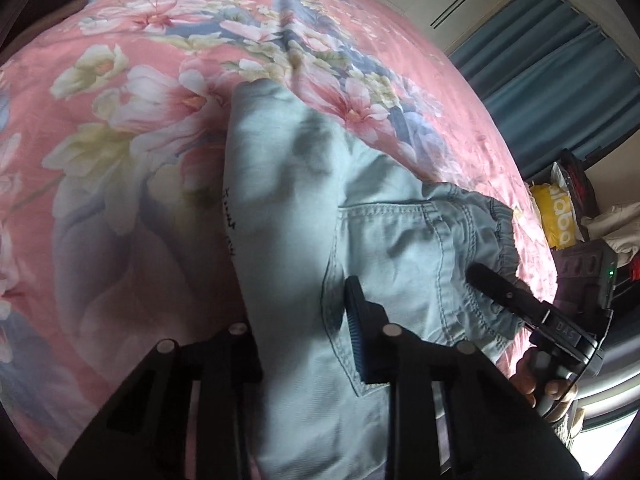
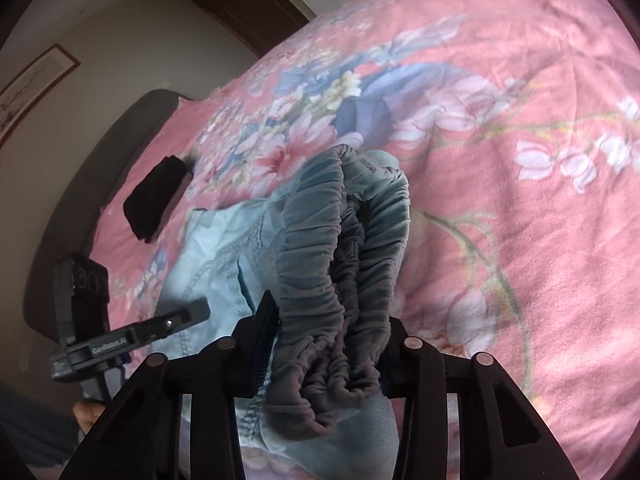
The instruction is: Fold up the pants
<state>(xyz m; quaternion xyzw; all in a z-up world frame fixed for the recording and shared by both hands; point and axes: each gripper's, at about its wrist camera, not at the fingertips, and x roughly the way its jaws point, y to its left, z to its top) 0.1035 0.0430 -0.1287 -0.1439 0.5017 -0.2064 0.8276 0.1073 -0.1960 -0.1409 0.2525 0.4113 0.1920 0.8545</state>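
Left wrist view, nearest first: the left gripper (image 1: 304,344) is clenched on the light blue pants (image 1: 304,208), pinching the fabric by the back pocket (image 1: 384,256). At three o'clock the right gripper (image 1: 492,284) meets the gathered waistband (image 1: 504,240). In the right wrist view that waistband (image 2: 340,264) is bunched between the right gripper's (image 2: 328,340) fingers, grasped. The pants lie on a pink floral bedspread (image 1: 120,100). A yellow bag (image 1: 558,220) sits farther at three o'clock, contents unclear.

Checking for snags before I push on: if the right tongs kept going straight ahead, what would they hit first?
The gathered elastic waistband of the pants, already between the right tongs. Beyond it lies the floral bedspread, though depth is unclear.
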